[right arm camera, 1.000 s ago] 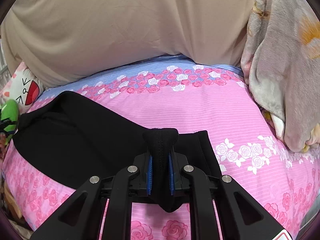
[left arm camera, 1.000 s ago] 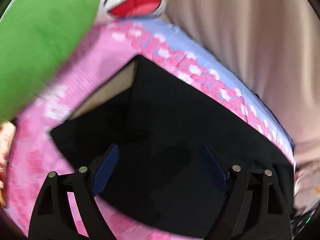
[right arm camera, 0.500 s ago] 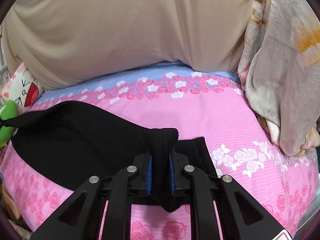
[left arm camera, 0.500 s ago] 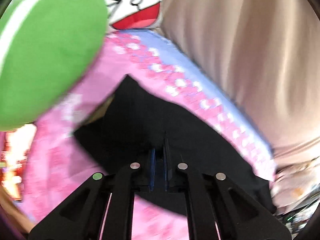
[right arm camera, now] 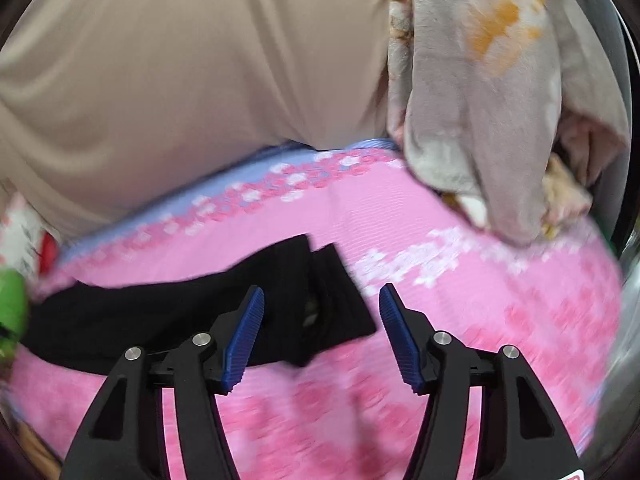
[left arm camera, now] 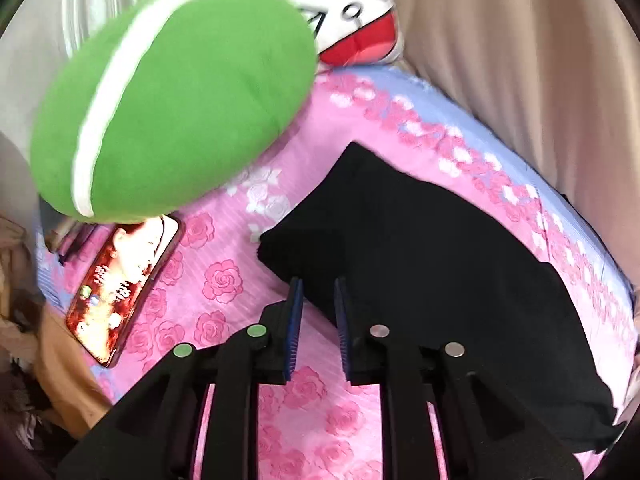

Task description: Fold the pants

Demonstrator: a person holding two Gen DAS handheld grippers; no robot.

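I see the pants (left arm camera: 440, 264) lying on the bedsheet (left arm camera: 224, 280), with the curtain (right arm camera: 192, 80) behind them. To their left, a phone (left arm camera: 120, 284) lies partly under a cushion (left arm camera: 176, 96). To their right, a blanket (right arm camera: 500, 92) rests on the bedsheet.

Green cushion (left arm camera: 176, 100) overlaps phone (left arm camera: 120, 284) on pink sheet (left arm camera: 224, 280).

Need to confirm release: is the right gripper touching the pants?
Apart. The right wrist view shows the right gripper open, with the black pants lying on the sheet beyond its fingertips.
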